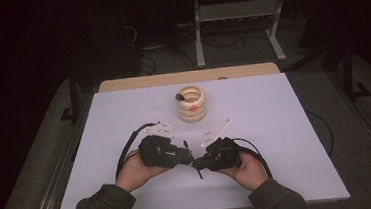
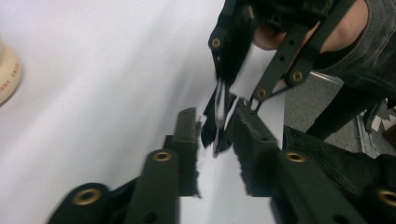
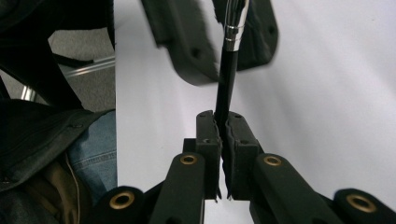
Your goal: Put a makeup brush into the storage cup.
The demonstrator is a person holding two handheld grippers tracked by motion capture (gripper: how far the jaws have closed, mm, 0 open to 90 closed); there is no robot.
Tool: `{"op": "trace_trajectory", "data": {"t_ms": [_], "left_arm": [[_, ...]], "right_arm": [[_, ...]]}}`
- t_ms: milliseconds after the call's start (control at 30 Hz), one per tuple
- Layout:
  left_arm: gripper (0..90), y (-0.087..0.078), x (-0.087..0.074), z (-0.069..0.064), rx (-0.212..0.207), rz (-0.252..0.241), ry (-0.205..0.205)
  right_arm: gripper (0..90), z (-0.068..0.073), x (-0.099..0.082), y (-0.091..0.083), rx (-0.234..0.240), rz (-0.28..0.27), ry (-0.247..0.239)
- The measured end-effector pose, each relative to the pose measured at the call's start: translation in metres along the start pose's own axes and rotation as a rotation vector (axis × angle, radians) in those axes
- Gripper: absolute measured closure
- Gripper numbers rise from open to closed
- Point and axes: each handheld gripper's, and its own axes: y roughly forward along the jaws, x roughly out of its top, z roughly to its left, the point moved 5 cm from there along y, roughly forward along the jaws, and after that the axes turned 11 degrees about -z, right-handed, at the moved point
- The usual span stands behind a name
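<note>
Both hand-held grippers met tip to tip low over the near middle of the desk (image 1: pixel 275 127), apparently to pass a slim black brush (image 3: pixel 224 88) from one to the other.

Right hand-held gripper (image 3: pixel 222 125): clenched on the black handle of the brush, pads pressed tight against it. The handle ran forward out of the jaws, its silver collar reaching between the opposite jaws.

Left hand-held gripper (image 2: pixel 215 127): released. Its jaws stood apart on either side of the brush with clear gaps, not pressing it. Judged that the grip now rested with the right alone.

A cream ringed holder (image 1: pixel 192 104) stood well apart on the far middle of the desk with a dark-tipped item inside, probably where the brush belongs.
</note>
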Motion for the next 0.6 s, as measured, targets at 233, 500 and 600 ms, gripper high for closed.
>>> {"op": "trace_trajectory", "data": {"t_ms": [233,500,600], "left_arm": [[62.3,-0.009,-0.008,0.002,0.059,0.002,0.020],[58.3,-0.020,-0.017,0.004,0.124,0.001,0.044],[57.2,-0.023,-0.020,0.004,0.143,-0.004,0.047]], "right_arm": [[84.9,-0.011,0.003,-0.010,-0.011,-0.012,0.039],[84.9,-0.029,0.018,-0.021,-0.033,-0.023,0.050],[84.9,-0.035,0.025,-0.025,-0.044,-0.040,0.068]]}}
